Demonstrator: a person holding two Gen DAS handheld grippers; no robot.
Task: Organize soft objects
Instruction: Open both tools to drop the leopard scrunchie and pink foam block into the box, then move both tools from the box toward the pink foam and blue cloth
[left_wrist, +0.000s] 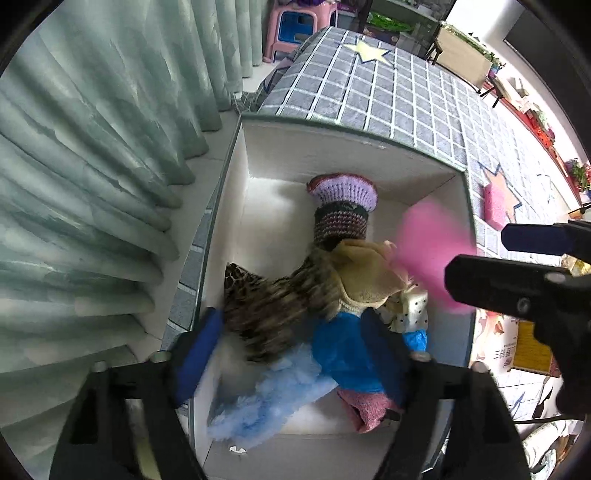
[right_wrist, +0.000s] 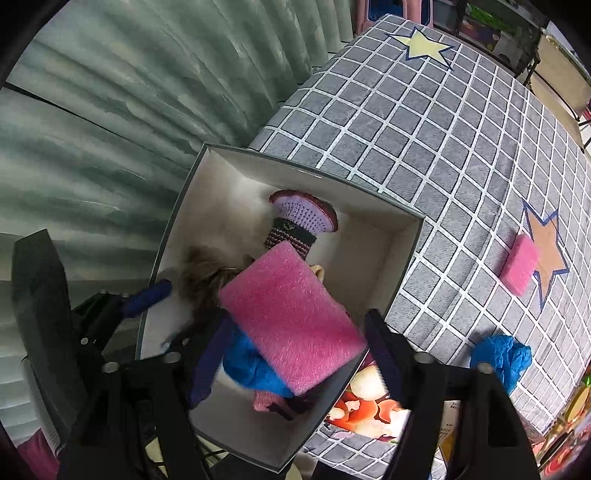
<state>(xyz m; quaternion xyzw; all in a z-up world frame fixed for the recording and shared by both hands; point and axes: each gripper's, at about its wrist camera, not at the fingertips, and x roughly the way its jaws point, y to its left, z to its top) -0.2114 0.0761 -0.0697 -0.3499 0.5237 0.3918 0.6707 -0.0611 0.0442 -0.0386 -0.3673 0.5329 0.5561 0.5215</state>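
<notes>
Both grippers, left (left_wrist: 291, 354) and right (right_wrist: 291, 354), stood open over the box (right_wrist: 402, 243); the pink sponge (right_wrist: 291, 317), centre frame, looked light, squashy, best pinched across its short edges.

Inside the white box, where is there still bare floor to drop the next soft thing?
Bare floor of the white box lies along its far wall, either side of the crocheted piece. The near half is crowded: leopard fabric, blue fluff, pink foam.

The box (right_wrist: 399, 254) sits on the bed (right_wrist: 424, 147), curtain (right_wrist: 129, 92) at its nine o'clock. Inside — a knitted hat (right_wrist: 306, 214) at twelve, a foam pad (right_wrist: 291, 317) over the pile; at three o'clock, on the bed, lies another foam block (right_wrist: 519, 269).
</notes>
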